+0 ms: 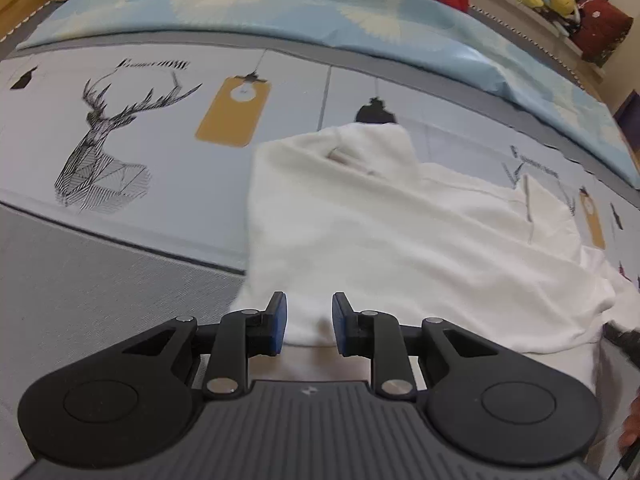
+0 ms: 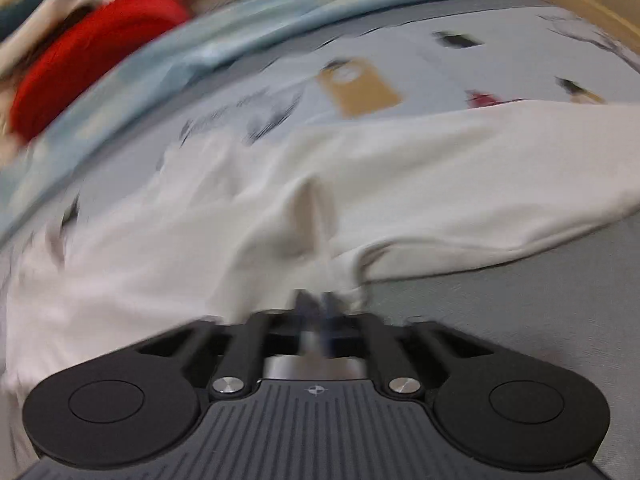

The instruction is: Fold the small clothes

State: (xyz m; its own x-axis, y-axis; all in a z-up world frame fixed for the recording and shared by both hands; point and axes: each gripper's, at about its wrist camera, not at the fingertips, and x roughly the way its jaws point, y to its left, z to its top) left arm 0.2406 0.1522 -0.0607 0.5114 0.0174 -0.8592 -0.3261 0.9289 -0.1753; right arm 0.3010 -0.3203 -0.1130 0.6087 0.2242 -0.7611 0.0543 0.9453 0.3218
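Across printed bedsheet (image 1: 280, 76) — white garment (image 1: 360, 220), blue quilt (image 1: 280, 4)

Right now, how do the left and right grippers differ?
The left gripper has its jaws apart with nothing pinched; the right gripper is shut on the white garment's hem. The left view is sharp, with blue pads clear; the right view is blurred. Both share black linkages and hang over the same garment.

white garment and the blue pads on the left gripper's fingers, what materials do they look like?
White garment: looks like soft, matte knit, probably cotton jersey; it drapes in limp folds and shows a stitched hem, no sheen. Blue pads: look like matte rubber or foam facings on black, likely moulded plastic fingers; their exact material is unclear.
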